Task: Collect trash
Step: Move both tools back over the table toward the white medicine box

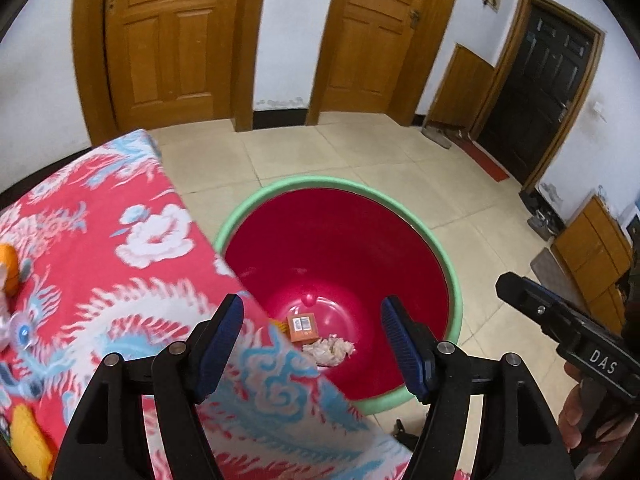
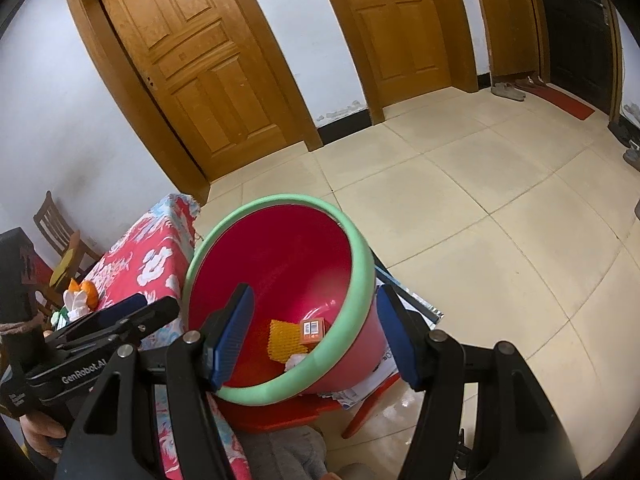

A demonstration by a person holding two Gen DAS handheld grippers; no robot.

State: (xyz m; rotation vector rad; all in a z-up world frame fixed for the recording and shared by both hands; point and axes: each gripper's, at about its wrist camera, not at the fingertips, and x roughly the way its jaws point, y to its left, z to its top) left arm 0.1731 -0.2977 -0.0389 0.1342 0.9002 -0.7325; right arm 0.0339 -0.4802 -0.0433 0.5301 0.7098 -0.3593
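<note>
Hovering over the bucket, the left gripper has its jaws spread wide with nothing between them, and the right gripper is likewise wide apart and empty. Down at the bottom of the bucket lie an orange box, a crumpled tissue just beside it, and a yellow mesh piece. My reading is that a drop into the bucket is finished and the fetching step comes next. On the table beside the bucket, well away from its rim, an orange thing and a white wad remain. The next move calls for swinging one gripper away from the bucket toward those, then closing on one piece.
</note>
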